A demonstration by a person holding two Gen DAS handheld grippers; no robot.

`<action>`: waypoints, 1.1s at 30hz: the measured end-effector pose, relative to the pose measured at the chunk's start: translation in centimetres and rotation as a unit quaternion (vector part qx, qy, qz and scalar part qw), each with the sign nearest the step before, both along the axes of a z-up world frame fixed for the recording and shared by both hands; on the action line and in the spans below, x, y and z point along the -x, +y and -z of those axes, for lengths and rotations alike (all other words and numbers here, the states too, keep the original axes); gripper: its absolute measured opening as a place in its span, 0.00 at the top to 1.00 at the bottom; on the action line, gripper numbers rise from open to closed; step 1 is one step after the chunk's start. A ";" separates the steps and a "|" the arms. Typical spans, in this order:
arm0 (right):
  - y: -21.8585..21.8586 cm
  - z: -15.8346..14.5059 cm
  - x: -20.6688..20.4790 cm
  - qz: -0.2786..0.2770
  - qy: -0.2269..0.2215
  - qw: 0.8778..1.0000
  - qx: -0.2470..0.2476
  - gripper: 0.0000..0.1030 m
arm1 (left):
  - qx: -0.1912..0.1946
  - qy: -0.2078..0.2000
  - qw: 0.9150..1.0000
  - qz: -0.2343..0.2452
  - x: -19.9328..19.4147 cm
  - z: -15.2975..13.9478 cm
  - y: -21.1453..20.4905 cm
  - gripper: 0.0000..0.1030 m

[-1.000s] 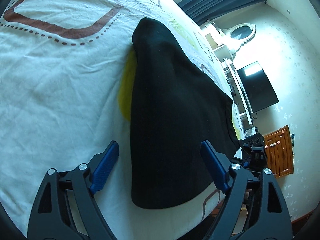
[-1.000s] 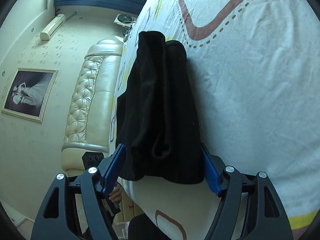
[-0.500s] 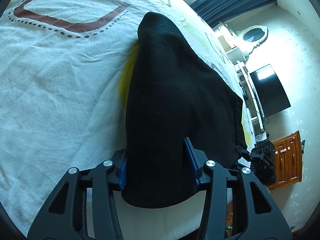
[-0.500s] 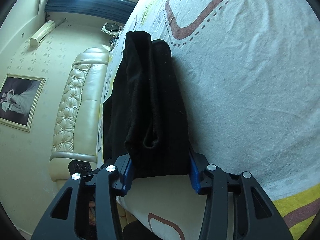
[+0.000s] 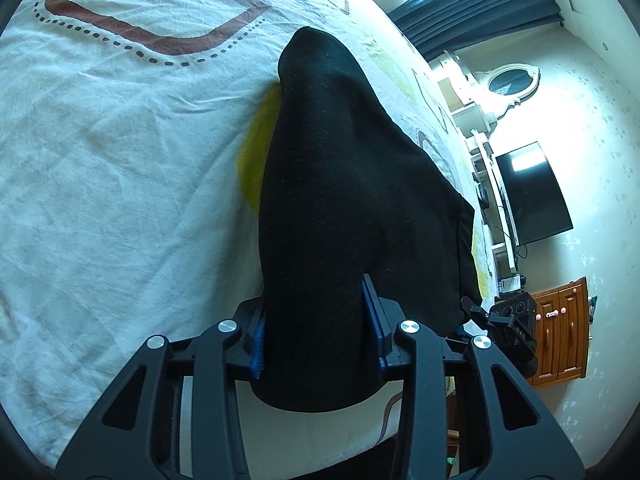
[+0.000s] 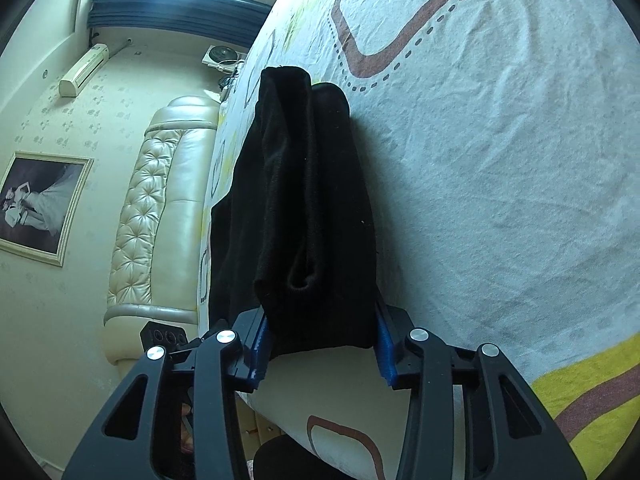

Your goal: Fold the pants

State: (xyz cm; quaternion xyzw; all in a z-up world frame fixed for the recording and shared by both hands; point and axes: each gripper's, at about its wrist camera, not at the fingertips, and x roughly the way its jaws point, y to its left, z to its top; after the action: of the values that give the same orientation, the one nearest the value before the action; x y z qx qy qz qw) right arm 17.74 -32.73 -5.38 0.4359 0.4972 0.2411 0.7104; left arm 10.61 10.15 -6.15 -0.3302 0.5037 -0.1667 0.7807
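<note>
The black pants (image 5: 340, 200) lie lengthwise on the white patterned bed sheet (image 5: 120, 180), folded into a long strip. My left gripper (image 5: 318, 334) is shut on the near end of the pants, which bulges out between its blue pads. My right gripper (image 6: 320, 338) is shut on the other near corner of the pants (image 6: 304, 208), where stacked layers and a rolled hem show. The far end of the pants rests on the sheet in both views.
The bed edge is right below both grippers. A padded cream headboard (image 6: 160, 208) lies to the left in the right wrist view. A television (image 5: 532, 196), a shelf and a wooden cabinet (image 5: 560, 328) stand beyond the bed in the left wrist view.
Both grippers moved forward onto the near end of the pants and closed on it; a second ago both were open around the cloth.
</note>
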 end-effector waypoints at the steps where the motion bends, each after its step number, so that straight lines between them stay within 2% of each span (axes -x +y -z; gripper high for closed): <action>1: 0.0 0.0 0.1 -0.001 0.000 1.000 0.000 0.58 | 0.000 0.001 1.000 0.001 0.0 0.0 0.0 0.64; 33: -0.6 0.5 1.9 -0.016 0.011 1.000 -0.004 0.58 | -0.008 0.006 1.000 0.006 0.3 0.0 0.0 0.64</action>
State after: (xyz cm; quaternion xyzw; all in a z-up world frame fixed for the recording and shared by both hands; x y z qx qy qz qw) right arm 15.79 -33.31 -5.83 0.4333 0.5107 0.2494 0.6994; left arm 10.34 10.11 -6.14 -0.3221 0.5113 -0.1655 0.7794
